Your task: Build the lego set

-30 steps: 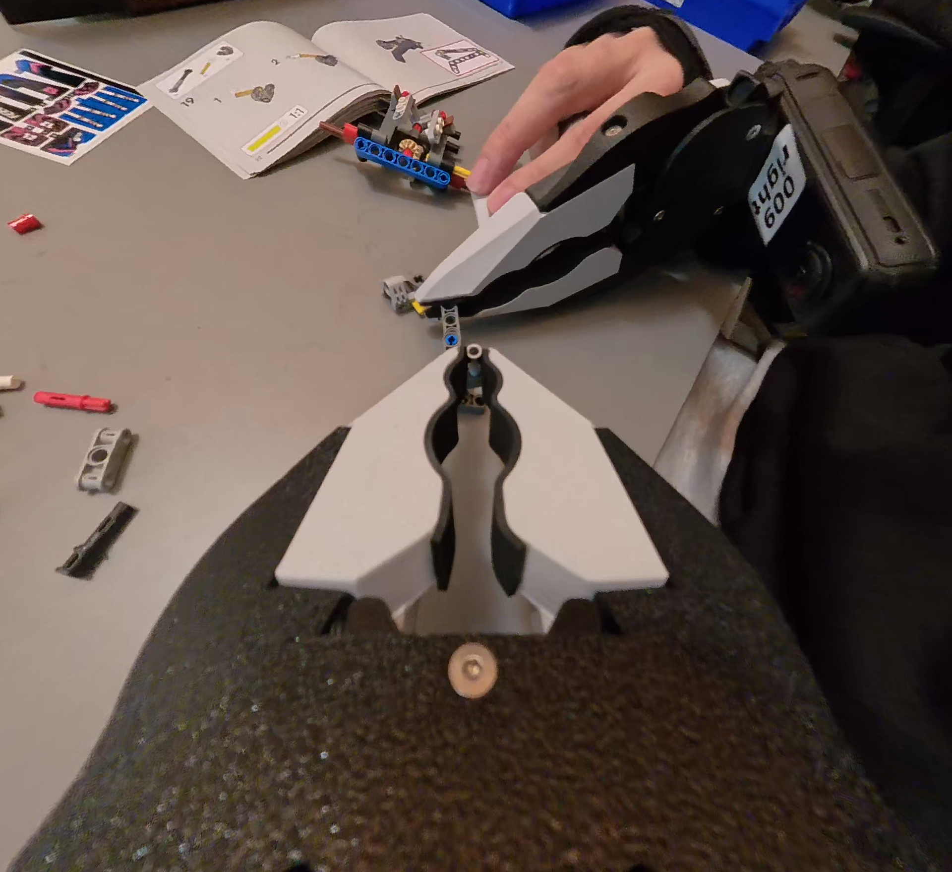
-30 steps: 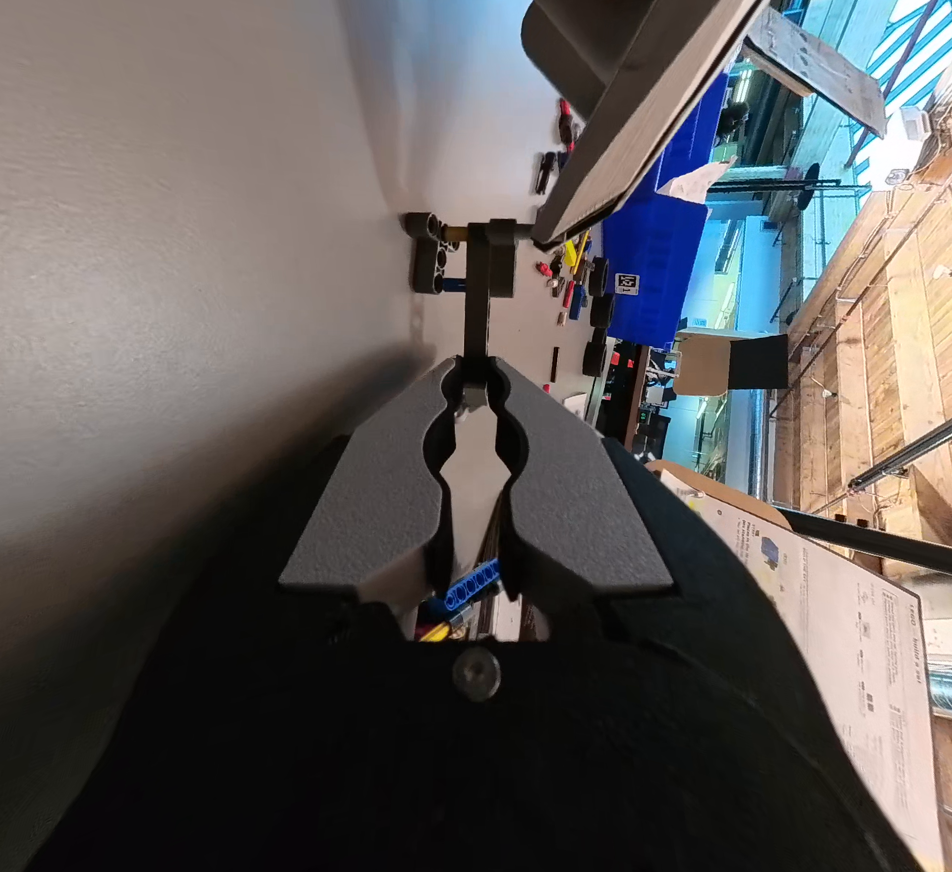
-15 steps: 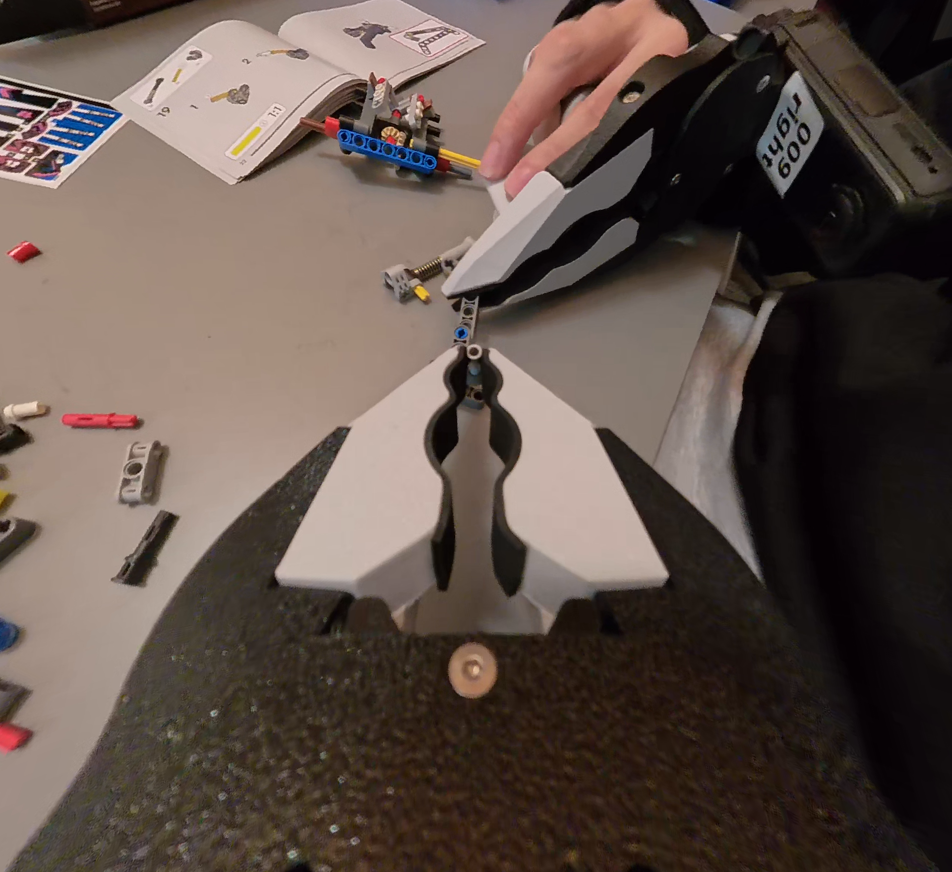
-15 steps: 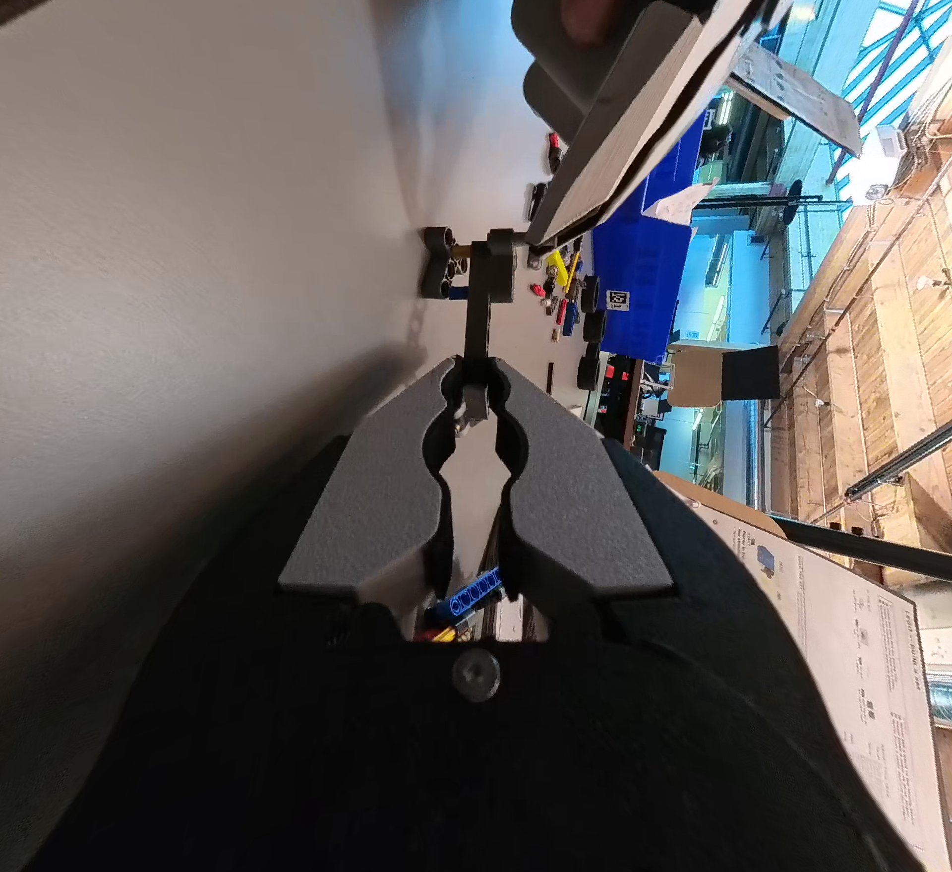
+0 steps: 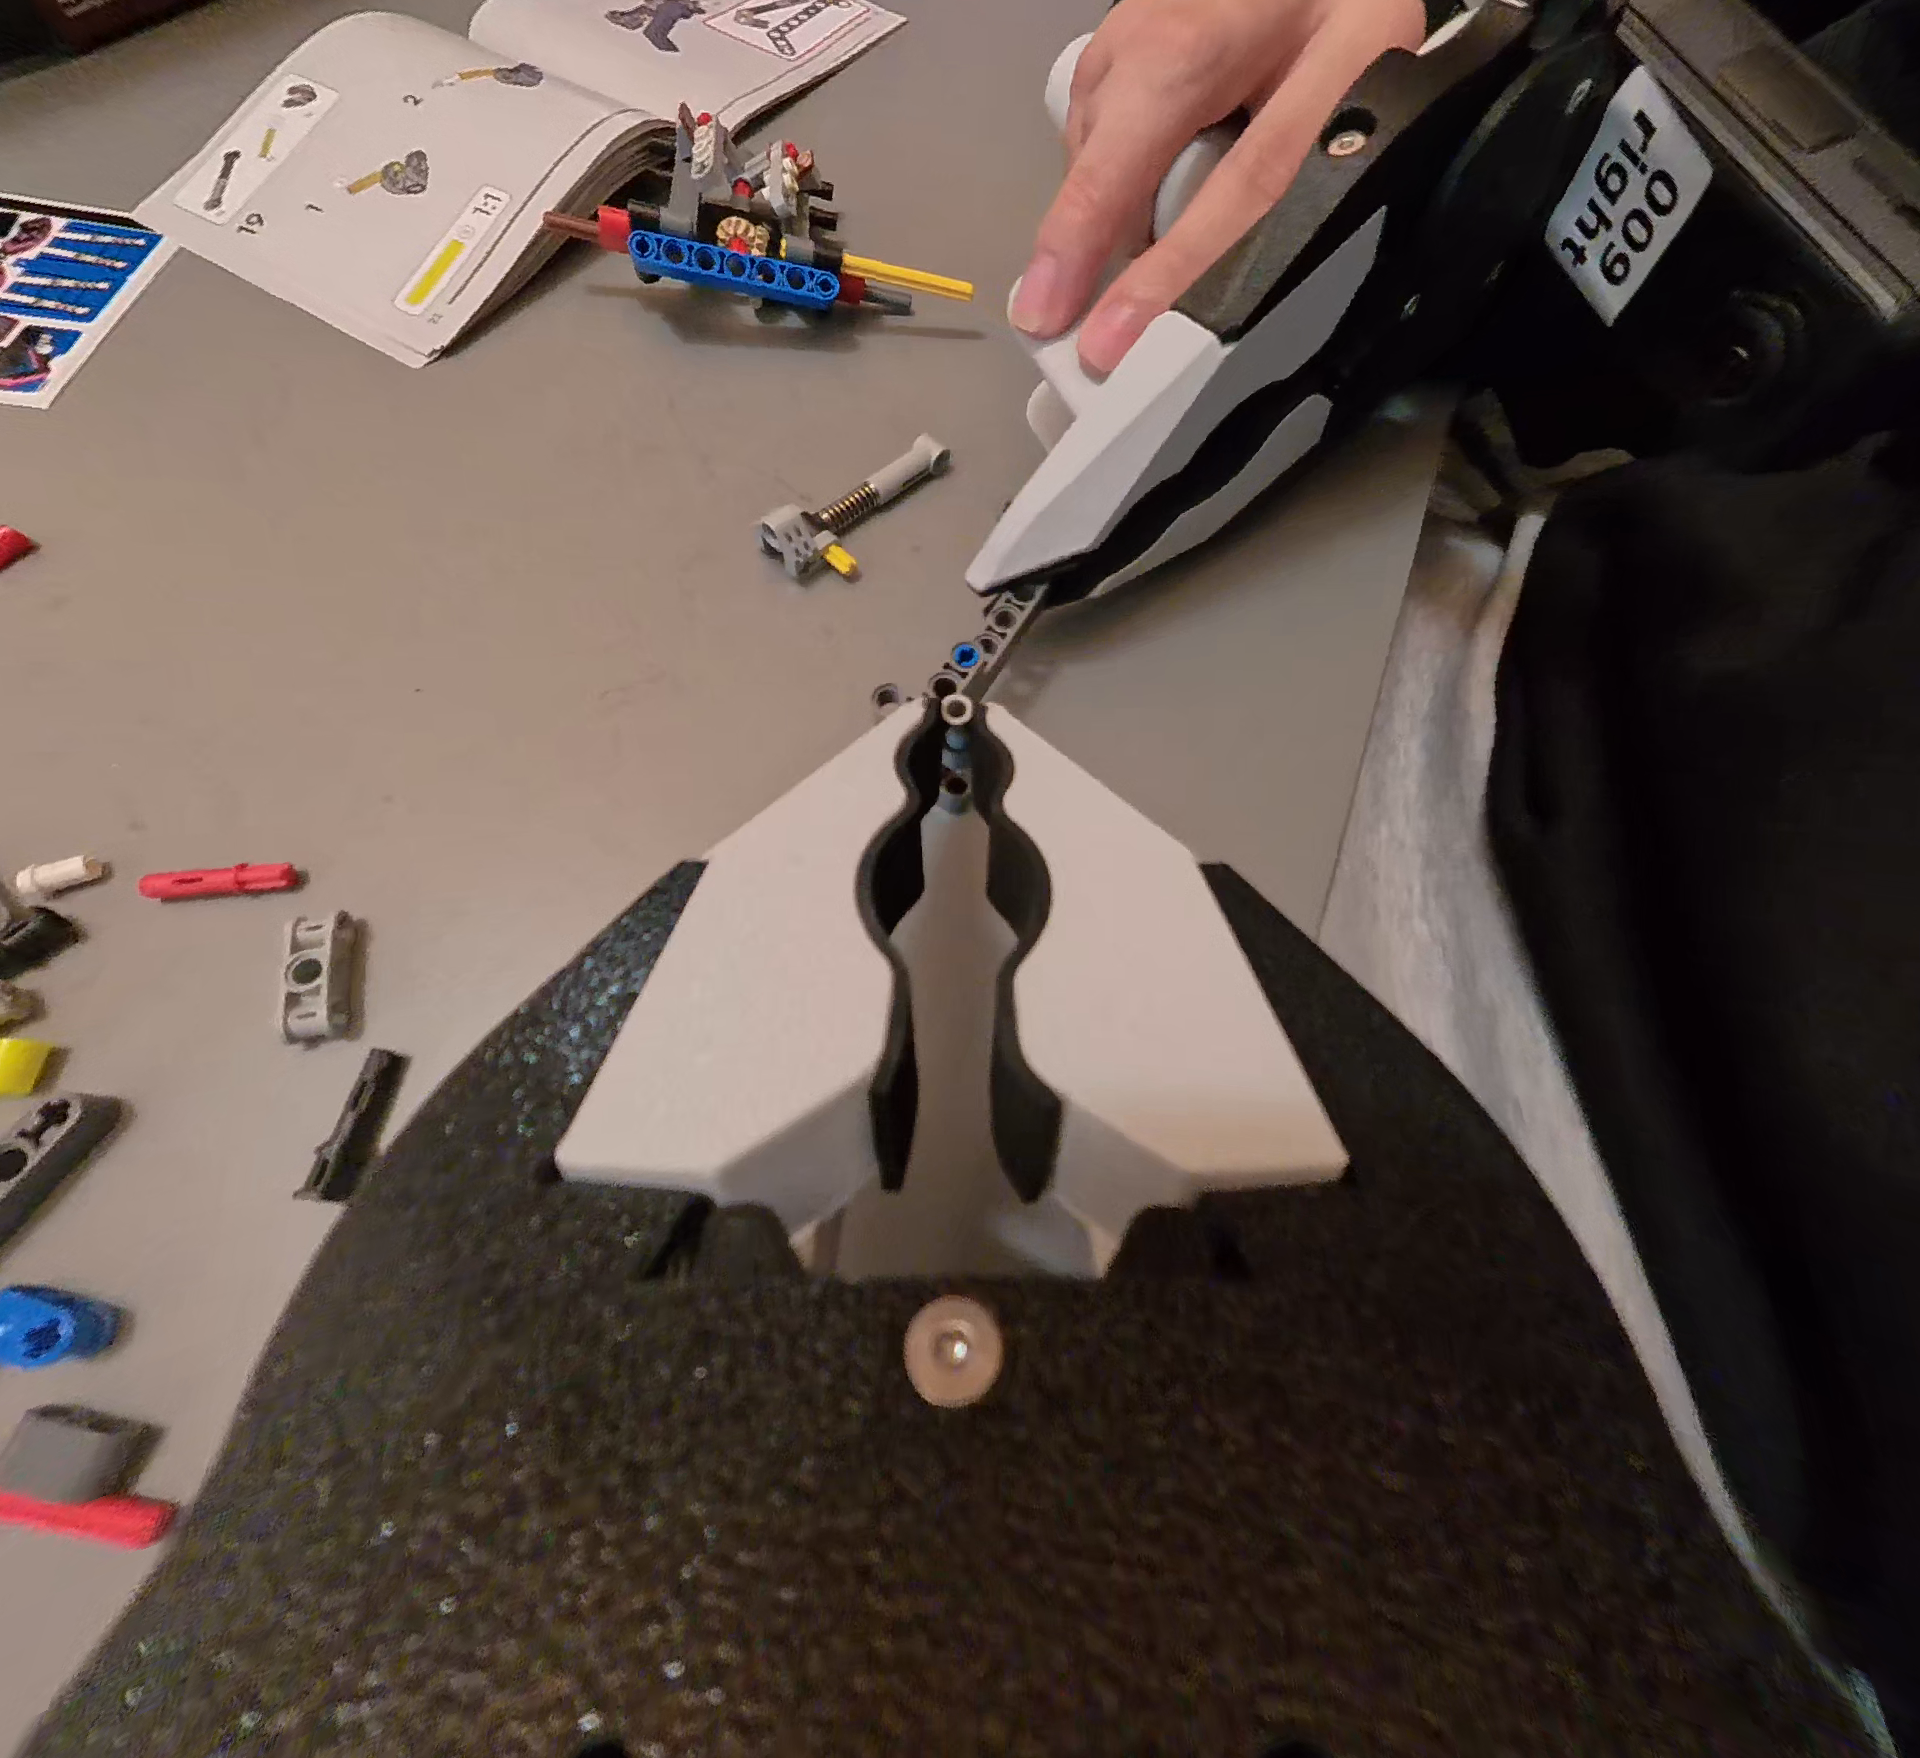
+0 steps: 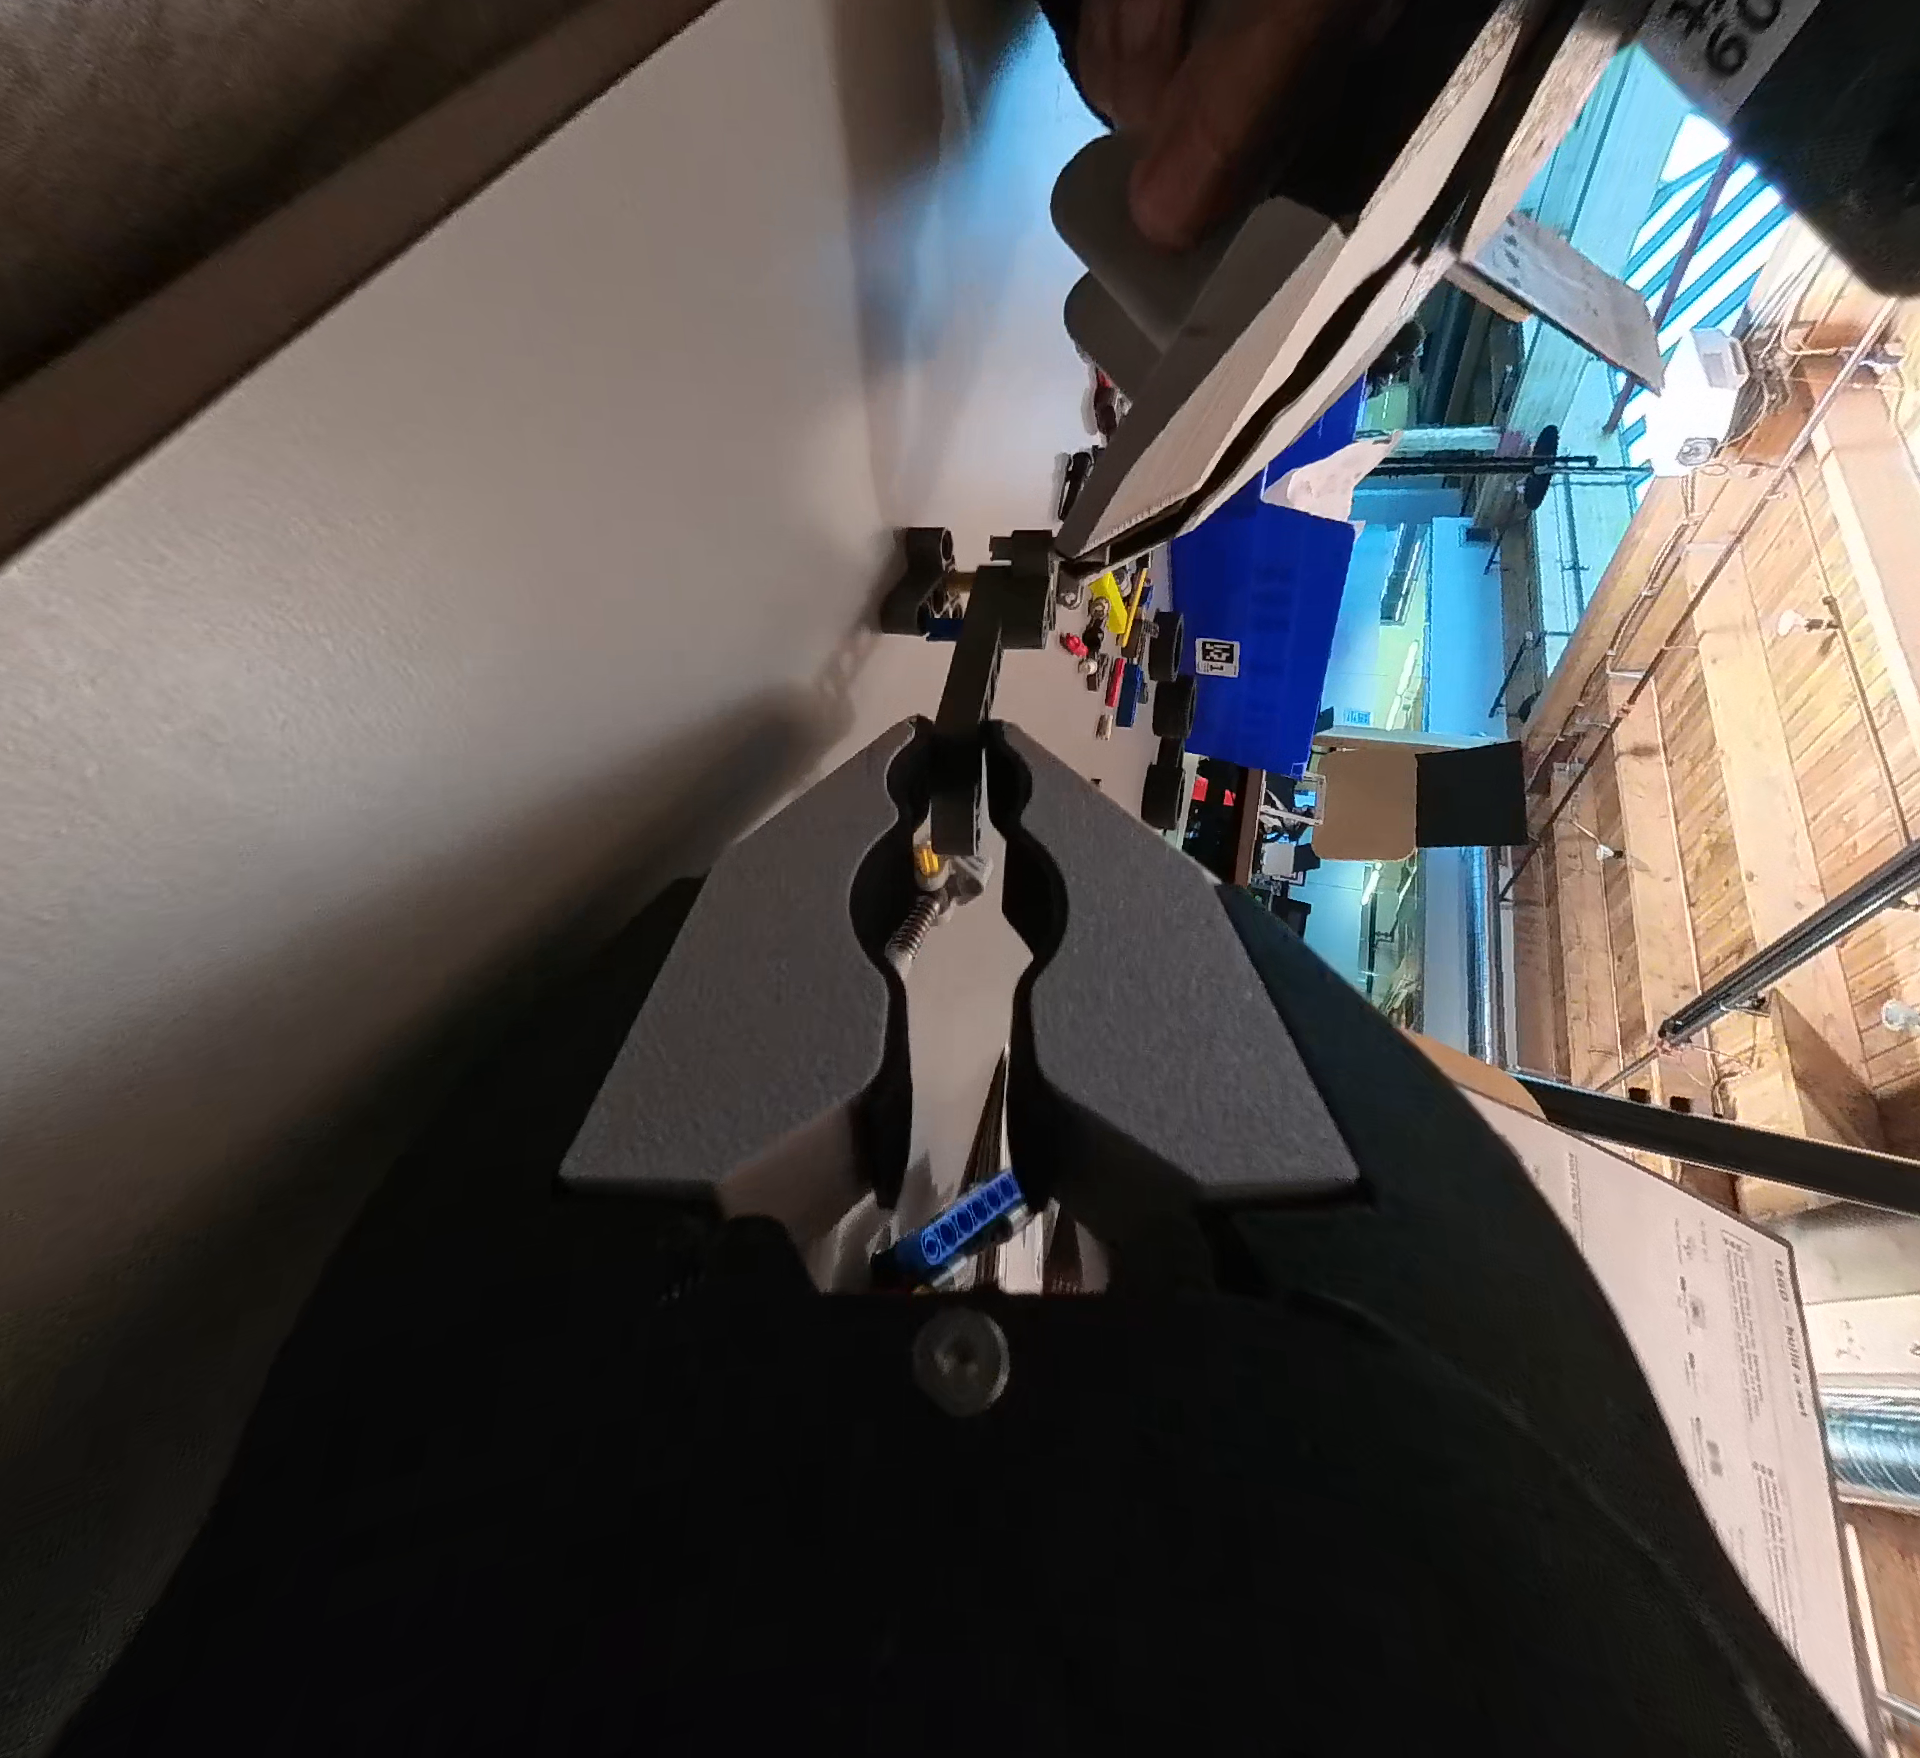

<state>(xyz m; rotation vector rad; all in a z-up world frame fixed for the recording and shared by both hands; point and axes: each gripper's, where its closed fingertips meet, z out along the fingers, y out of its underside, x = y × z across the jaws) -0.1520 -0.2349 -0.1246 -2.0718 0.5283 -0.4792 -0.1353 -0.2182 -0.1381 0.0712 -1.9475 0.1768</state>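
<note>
In the left wrist view my left gripper is shut on a small grey connector at its tips. My right gripper comes in from the upper right, held by a hand, and is shut on a thin black beam that carries a blue pin. The beam's free end meets the connector. In the right wrist view my right gripper grips the black beam, and the left gripper holds its far end, where a small dark part sticks out.
A grey shock absorber lies on the table just beyond the grippers. A partial build with a blue beam sits by an open booklet. Loose parts lie at the left, such as a red axle. The table edge runs close on the right. The red axle is about equally far from each gripper, around 15 centimetres.
Both grippers have drawn back toward the near table edge with the beam still between them. The shock absorber, earlier half hidden under the right gripper, now lies in full view.
</note>
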